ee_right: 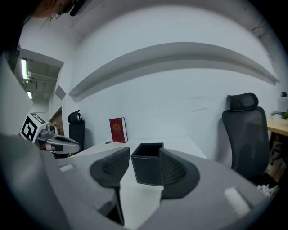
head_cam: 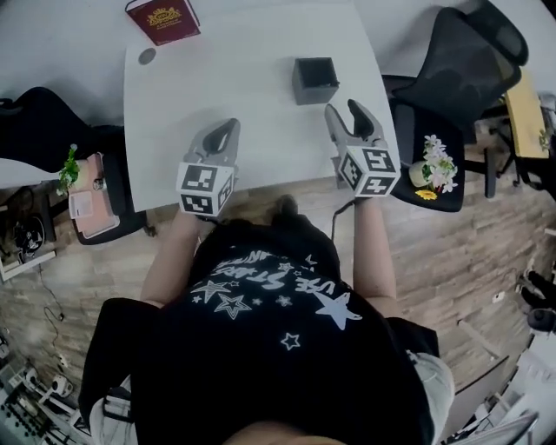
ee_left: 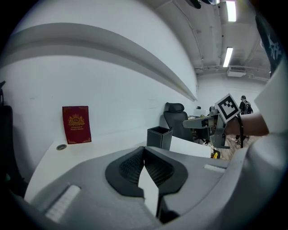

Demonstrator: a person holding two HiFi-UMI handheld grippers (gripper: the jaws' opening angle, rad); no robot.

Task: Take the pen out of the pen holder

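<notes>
At the far middle of the counter (head_cam: 228, 83): the pen holder (head_cam: 314, 80), a black square box with an open top, stands upright and alone, well apart from the counter's edges.
Pen: no view shows one. The holder's mouth looks dark from above, and the gripper views see only its walls and rim, so I cannot tell whether a pen sits inside.
Far left corner: a red book (head_cam: 163, 19) lies flat, well clear of the holder and outside any likely path.
Right gripper (head_cam: 347, 111): held over the near right part of the counter, just short of the holder. Its jaws stand apart with nothing between the pads. In its own view the holder is framed in the gap but lies beyond the tips, untouched.
Why held so: this looks like a line-up, with the open jaws aimed at the holder for a reach to its top.
Left gripper (ee_left: 144, 150): over the near left part of the counter, pads pressed together on nothing. It sits apart from the holder, probably parked, or ready to steady the box.
Stage, as a judgement: the start of the approach, with nothing grasped yet.
Next move calls for: coming in above the rim, since the walls screen anything inside from the side.
Risk: a light, free-standing box may tip or slide if a jaw catches its rim.
</notes>
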